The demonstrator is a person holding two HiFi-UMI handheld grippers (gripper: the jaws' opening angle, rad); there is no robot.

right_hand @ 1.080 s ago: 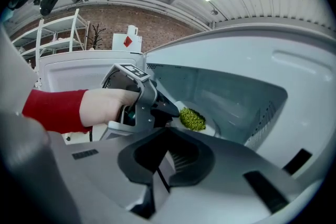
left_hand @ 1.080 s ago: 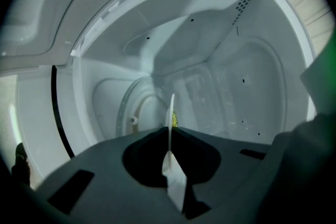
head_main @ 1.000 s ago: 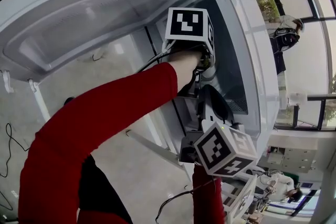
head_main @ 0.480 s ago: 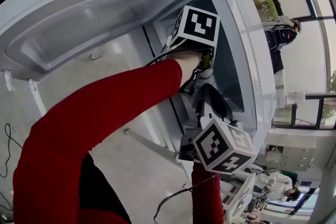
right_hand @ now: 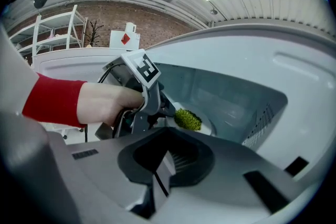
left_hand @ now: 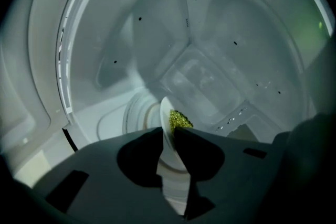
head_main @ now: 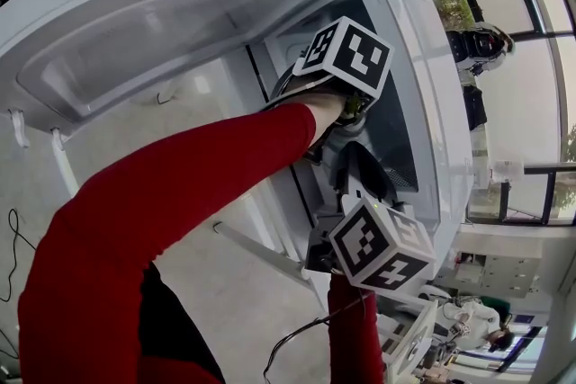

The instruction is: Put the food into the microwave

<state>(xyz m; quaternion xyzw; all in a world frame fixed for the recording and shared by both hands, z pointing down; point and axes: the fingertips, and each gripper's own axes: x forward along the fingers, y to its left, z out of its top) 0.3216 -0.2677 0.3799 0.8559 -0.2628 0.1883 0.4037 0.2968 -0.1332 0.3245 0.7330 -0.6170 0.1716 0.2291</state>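
Observation:
A white plate (left_hand: pixel 167 113) with a heap of green food (left_hand: pixel 179 119) is inside the microwave (head_main: pixel 423 103), seen almost edge-on in the left gripper view. My left gripper (left_hand: pixel 168 132) reaches into the cavity. Its jaws are opening, and the plate's rim still stands between them. From the right gripper view, the left gripper (right_hand: pixel 157 105) sits at the near edge of the plate (right_hand: pixel 209 126), and the food (right_hand: pixel 188 119) lies just beyond it. My right gripper (right_hand: pixel 165 162) is shut and empty, outside the opening, below the left one.
The microwave door (head_main: pixel 162 22) hangs wide open to the left of my left arm. A round glass turntable (left_hand: pixel 134 113) lies on the cavity floor under the plate. The cavity walls close in around the left gripper. A person (head_main: pixel 481 49) stands by the windows in the background.
My left gripper has rolled, its marker cube tilting to the right. The right gripper has stayed put.

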